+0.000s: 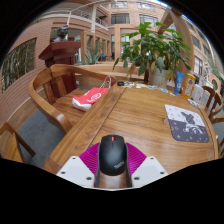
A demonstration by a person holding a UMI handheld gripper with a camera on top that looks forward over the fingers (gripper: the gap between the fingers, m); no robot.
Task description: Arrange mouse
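The claw (pixel 112 172) grips a black mouse (pixel 112 154) between its two fingers, pink pads pressed to both sides, at the near edge of the wooden table (pixel 135 115). Beyond the mouse, a red object (pixel 90 96) lies on a chair (pixel 60 95); a mouse mat (pixel 186 123) lies to the mouse's right

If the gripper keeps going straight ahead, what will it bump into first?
Probably nothing soon: the gripper is shut on the black mouse, and the wooden table ahead looks bare. The potted plant stands off its line.
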